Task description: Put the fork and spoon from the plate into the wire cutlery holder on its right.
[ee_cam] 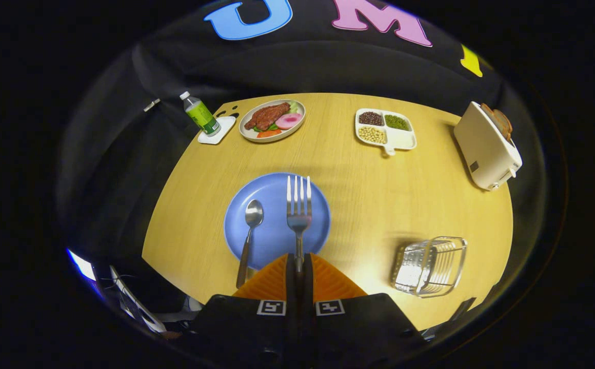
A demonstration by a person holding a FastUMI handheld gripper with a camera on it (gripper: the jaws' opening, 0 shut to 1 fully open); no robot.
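My gripper point(299, 262) is shut on the handle of a metal fork point(298, 205), whose tines point away from me over the blue plate point(272, 238). The fork appears lifted above the plate. A metal spoon point(250, 230) lies on the plate's left side, its handle reaching over the near rim onto the table. The wire cutlery holder point(430, 265) stands on the wooden table to the right of the plate, beyond my fingers to the right, with nothing seen inside it.
At the far side of the table are a plate of food point(273, 120), a green bottle point(200, 114) on a white coaster, and a divided tray of beans point(384, 129). A white toaster point(487, 146) stands at the far right edge.
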